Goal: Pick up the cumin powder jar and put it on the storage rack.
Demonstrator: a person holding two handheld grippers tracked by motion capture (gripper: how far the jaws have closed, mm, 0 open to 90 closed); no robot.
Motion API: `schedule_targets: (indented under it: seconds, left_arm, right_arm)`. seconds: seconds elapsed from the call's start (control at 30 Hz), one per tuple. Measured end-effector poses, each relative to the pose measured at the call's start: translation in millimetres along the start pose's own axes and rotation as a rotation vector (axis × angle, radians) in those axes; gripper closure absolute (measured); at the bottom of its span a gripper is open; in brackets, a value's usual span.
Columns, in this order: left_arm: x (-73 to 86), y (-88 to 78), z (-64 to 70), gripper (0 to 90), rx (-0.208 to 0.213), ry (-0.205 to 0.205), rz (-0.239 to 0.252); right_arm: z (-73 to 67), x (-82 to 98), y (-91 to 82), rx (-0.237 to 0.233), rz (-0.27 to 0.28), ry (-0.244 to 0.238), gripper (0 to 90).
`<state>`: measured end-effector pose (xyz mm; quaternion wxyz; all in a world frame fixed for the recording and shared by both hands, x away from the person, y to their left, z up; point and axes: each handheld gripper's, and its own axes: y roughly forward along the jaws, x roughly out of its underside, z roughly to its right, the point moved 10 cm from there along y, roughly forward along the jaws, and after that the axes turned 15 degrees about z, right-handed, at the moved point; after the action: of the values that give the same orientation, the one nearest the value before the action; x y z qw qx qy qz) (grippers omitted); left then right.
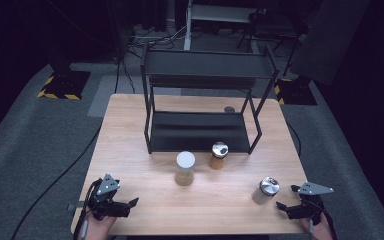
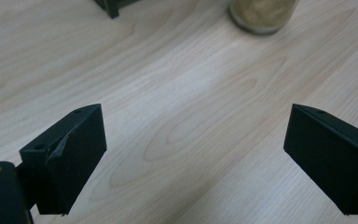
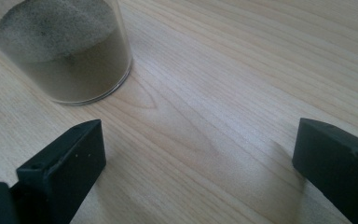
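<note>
**Q:** Jars first: where do they stand, and which is nearest a claw?

**A:** Three jars stand on the desk, none on the rack. The steel-lidded jar is near the front right edge, just beside the right claw; in the right gripper view its glass base with dark powder sits ahead and left of the jaws. The white-lidded jar stands mid-desk, and the small dark-capped jar is just beside it, close to the rack's front rail.

**Q:** State of the claws?

**A:** Both are spread wide with nothing between the jaws. The left claw hovers at the front left corner, well apart from every jar; its own view has bare wood between the jaws and a jar base at the top edge.

**Q:** Progress, as judged from the layout?

**A:** Likely at the start. If the jars are bound for the black two-tier rack, both tiers are bare and all three jars remain to be moved; no grasp is made yet.

**Q:** Edges and free room?

**A:** The steel-lidded jar sits close to the front and right edges, so a careless nudge could push it off. Open wood lies between the claws and the middle jars. The rack's uprights and upper tier limit entry to the lower tier from the front.
</note>
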<state>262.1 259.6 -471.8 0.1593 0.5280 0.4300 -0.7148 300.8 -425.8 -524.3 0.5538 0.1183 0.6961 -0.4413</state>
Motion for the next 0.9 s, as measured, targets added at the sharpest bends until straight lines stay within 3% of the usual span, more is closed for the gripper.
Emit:
schedule_targets:
  seconds: [0.4, 0.9]
  left_arm:
    - [-34.6, -9.9, 10.3, 5.5, 0.023, 0.036, 0.051]
    - [-55.2, 3.9, 12.3, 5.8, 0.068, 0.046, 0.089]
  right_arm:
    - [-0.2, 0.1, -0.1, 0.0, 0.0, 0.0, 2.0]
    - [-0.9, 0.2, -0.4, 0.003, 0.0, 0.001, 2.0]
